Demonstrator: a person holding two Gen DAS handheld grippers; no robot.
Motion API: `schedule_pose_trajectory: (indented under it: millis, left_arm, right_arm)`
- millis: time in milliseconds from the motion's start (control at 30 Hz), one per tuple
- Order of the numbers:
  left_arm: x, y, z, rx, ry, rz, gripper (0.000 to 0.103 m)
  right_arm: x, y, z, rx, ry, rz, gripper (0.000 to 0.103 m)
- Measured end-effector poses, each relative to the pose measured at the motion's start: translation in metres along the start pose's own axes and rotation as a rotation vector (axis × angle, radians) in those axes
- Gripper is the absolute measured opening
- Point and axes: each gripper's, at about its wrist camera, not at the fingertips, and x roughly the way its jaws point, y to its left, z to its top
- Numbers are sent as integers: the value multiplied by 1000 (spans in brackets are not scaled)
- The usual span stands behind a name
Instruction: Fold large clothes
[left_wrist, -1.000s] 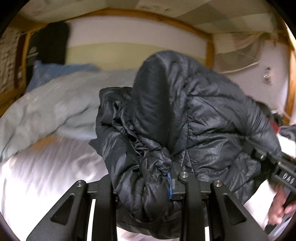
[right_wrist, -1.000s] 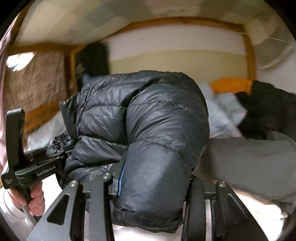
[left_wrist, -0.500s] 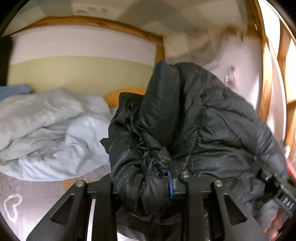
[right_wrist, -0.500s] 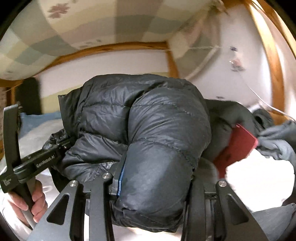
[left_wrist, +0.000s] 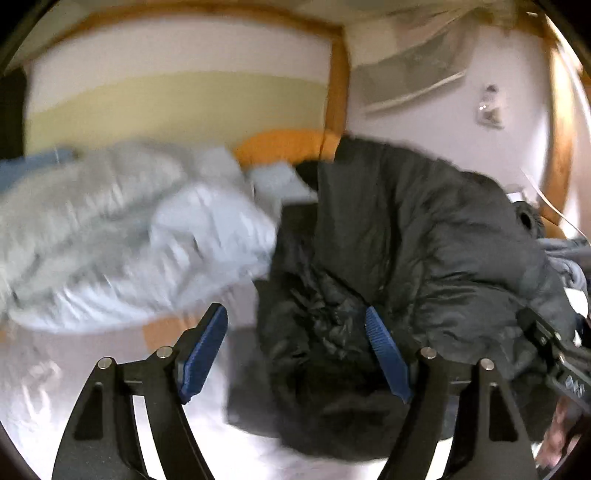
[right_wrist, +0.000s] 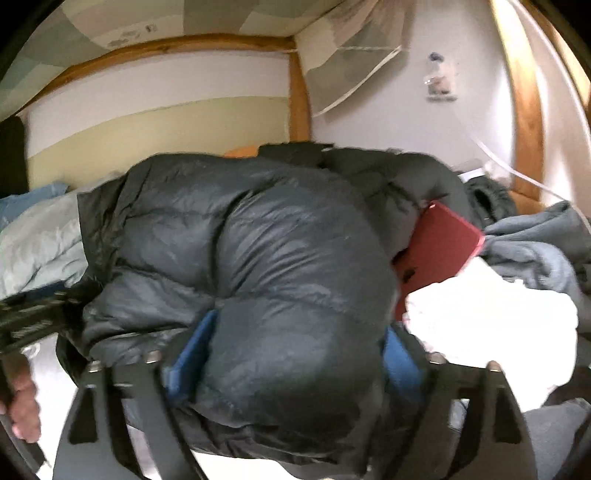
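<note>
Releasing now: both jaw sets opening after clamping the black puffer jacket (left_wrist: 424, 258) a second ago. Left hand-held gripper (left_wrist: 295, 354) wide; right hand-held gripper (right_wrist: 295, 354) wide, bundle still between its pads. Folded bundle looks deposited on the bed (left_wrist: 44, 387).

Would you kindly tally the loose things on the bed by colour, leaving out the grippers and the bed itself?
Black: 1, the puffer jacket.
Light blue-grey: 1, the duvet.
Red: 1, the flat red item.
Orange: 1, the orange pillow.
White: 1, the white cloth.
Grey: 1, the grey garment.
Total: 6.
</note>
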Motion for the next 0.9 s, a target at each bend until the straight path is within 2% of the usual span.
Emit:
schedule_pose_trajectory:
  millis: [67, 133, 167, 267, 333, 400, 500, 600, 700, 767, 900]
  left_arm:
    - [-23, 2, -2, 37, -48, 23, 86]
    - [-46, 8, -6, 49, -76, 36, 89]
    - [-56, 11, -8, 55, -91, 47, 93]
    - [-92, 25, -27, 59, -178, 112, 98]
    - [-107, 35, -40, 72, -212, 150, 102]
    - [-119, 44, -51, 87, -226, 198, 102]
    - [-134, 62, -74, 75, -224, 224, 102]
    - [-142, 78, -102, 62, -227, 232, 102]
    - [-145, 88, -137, 73, -264, 308, 103]
    - [-141, 94, -156, 72, -260, 333, 103]
    - [-121, 102, -190, 76, -246, 382, 103]
  right_arm:
    - [-14, 2, 4, -6, 6, -24, 93]
    - [-28, 6, 3, -12, 12, -20, 103]
    - [-37, 8, 3, -9, 1, -20, 103]
    - [-66, 19, -2, -7, -59, -4, 103]
    - [-85, 30, -8, -9, -106, 67, 103]
    - [-101, 40, -17, 5, -170, 148, 103]
    - [-120, 57, -41, 50, -263, 141, 103]
    - [-122, 82, -66, 34, -238, 185, 103]
    - [-114, 111, -99, -39, -206, 198, 103]
    - [-105, 124, -120, -67, -202, 205, 103]
    - [-84, 140, -158, -64, -193, 287, 103]
